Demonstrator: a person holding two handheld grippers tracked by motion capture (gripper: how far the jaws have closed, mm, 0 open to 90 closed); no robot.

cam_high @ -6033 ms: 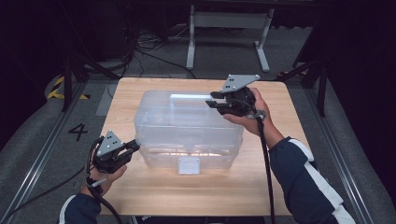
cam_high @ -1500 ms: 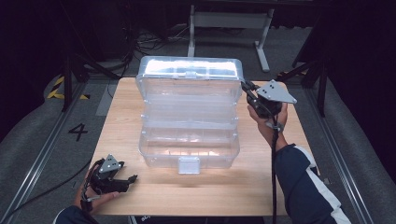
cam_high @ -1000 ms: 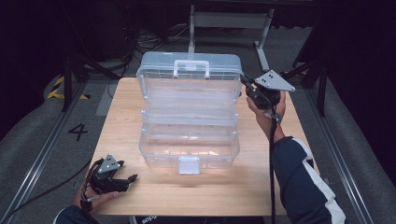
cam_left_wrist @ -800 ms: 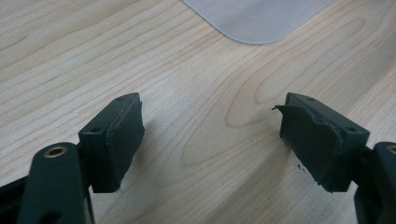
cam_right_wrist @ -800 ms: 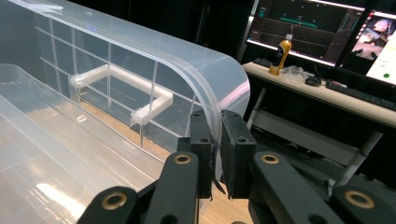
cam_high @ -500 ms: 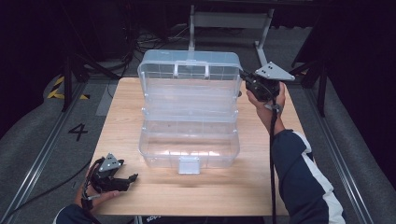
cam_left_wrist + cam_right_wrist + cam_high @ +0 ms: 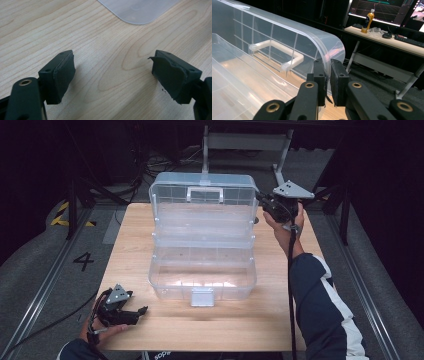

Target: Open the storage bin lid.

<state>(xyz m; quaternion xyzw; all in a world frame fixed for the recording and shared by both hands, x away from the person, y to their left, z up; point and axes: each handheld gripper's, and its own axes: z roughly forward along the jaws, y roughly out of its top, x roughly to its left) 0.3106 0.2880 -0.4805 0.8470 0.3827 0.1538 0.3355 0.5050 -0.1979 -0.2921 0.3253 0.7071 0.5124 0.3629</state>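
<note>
The right gripper (image 7: 327, 82) pinches the raised lid rim (image 7: 325, 53) of the clear plastic tiered box (image 7: 202, 270) mid-worktop; opening seems nearly done, release next. Left gripper (image 7: 113, 75) rests wide open, empty, near the front-left corner.

My left gripper (image 7: 122, 310) lies low at the counter's near left corner, jaws spread wide with nothing between them. My right gripper (image 7: 270, 206) is raised near the far right edge on an outstretched forearm, sleeve blue and white, jaws pinched nearly together.
</note>
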